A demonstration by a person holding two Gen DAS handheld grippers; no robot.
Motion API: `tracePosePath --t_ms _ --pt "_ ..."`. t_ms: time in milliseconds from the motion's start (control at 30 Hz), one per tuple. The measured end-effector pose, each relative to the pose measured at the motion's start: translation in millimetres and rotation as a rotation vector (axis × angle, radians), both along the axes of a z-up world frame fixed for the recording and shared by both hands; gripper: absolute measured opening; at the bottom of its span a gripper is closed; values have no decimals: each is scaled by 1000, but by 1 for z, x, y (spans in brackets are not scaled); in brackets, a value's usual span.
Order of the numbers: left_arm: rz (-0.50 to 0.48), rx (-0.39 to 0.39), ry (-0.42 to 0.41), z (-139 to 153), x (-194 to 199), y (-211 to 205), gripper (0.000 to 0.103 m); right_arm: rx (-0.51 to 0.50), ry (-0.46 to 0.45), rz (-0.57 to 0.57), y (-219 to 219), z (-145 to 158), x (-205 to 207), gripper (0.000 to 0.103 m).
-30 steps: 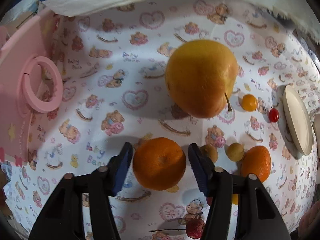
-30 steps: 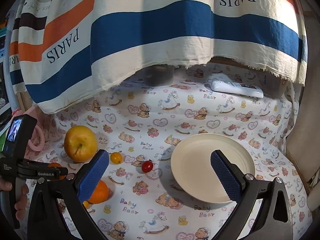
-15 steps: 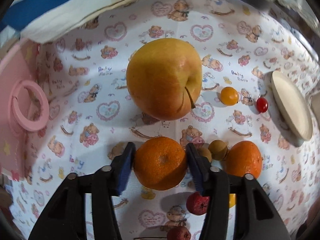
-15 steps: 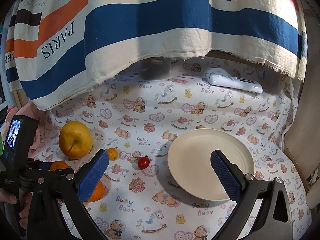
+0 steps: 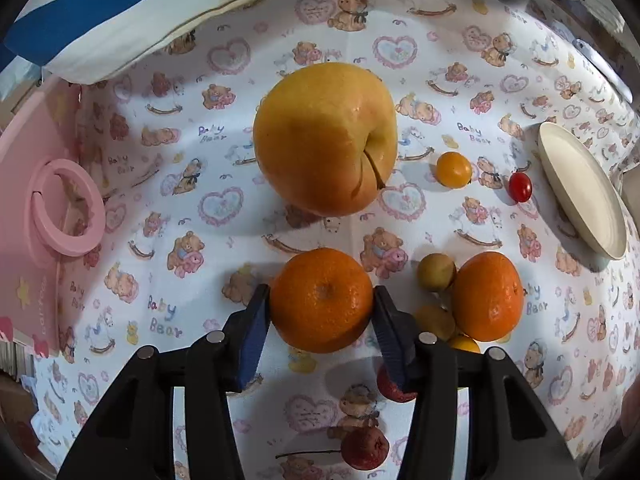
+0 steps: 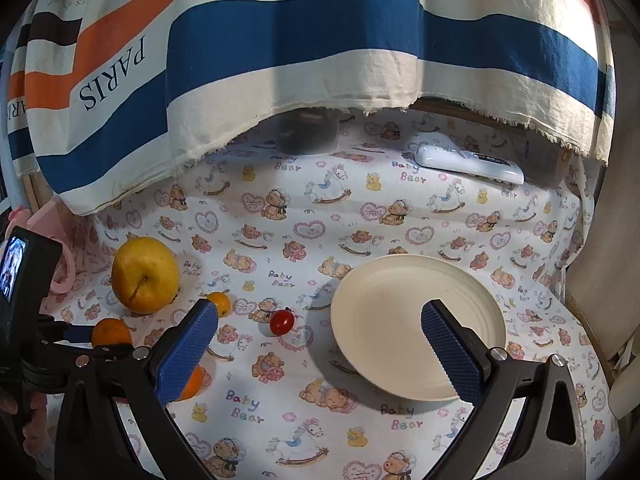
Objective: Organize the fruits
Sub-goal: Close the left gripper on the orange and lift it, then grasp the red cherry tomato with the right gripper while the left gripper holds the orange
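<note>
My left gripper (image 5: 322, 312) is shut on an orange mandarin (image 5: 322, 300); both blue pads touch its sides. It also shows in the right wrist view (image 6: 111, 332). Beyond it lies a big yellow apple (image 5: 324, 140) (image 6: 145, 275). A second mandarin (image 5: 488, 296), two small tan fruits (image 5: 436, 272), a small orange tomato (image 5: 453, 169) and a red cherry tomato (image 5: 520, 187) (image 6: 281, 321) lie to the right. The cream plate (image 5: 580, 196) (image 6: 416, 320) is empty. My right gripper (image 6: 320, 344) is open and empty above the plate's left rim.
Two dark red fruits (image 5: 364, 448) lie under the left gripper. A pink ring toy (image 5: 66, 208) sits left. A striped PARIS cloth (image 6: 280, 60) hangs at the back, with a white remote (image 6: 468, 164) and a dark jar (image 6: 308, 130) beneath it.
The left gripper closed from open onto the mandarin and the view has risen and swung a little. The right gripper drifted slightly, still open.
</note>
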State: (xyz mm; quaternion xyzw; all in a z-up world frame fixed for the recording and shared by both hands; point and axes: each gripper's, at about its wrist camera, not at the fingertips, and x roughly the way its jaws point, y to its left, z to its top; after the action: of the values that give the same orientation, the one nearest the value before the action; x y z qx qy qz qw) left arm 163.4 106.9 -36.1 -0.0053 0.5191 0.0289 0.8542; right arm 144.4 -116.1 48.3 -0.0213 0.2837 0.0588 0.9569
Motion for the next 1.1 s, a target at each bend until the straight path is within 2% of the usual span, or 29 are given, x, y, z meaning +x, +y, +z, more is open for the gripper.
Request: tracePosePath --t_ms 133,367,500,600,700,767,933,967,1100 --pt "-28 -29 -59 9 -5 -3 48 5 0 5 0 -1 1 102" --pt "-55 -34 -283 44 -25 -8 48 65 -8 43 -3 0 0 102" --pt "-66 31 -429 59 -36 -11 48 119 10 68 -7 1 3 102" --pt "-64 4 -493 65 -39 -8 48 138 33 78 -8 0 5 96" --pt "-78 -42 -531 68 -40 -7 48 160 73 99 -8 -3 9 88" --pt "-90 -42 -560 69 -43 -9 48 162 114 123 -5 -6 13 75" --pt "-55 -42 -581 59 -37 -6 48 165 239 142 7 -16 33 58" --pt "-44 -48 -572 57 -34 -4 48 149 281 152 11 -19 39 58" --pt "5 -67 -548 51 -25 10 48 141 334 141 17 -30 56 55"
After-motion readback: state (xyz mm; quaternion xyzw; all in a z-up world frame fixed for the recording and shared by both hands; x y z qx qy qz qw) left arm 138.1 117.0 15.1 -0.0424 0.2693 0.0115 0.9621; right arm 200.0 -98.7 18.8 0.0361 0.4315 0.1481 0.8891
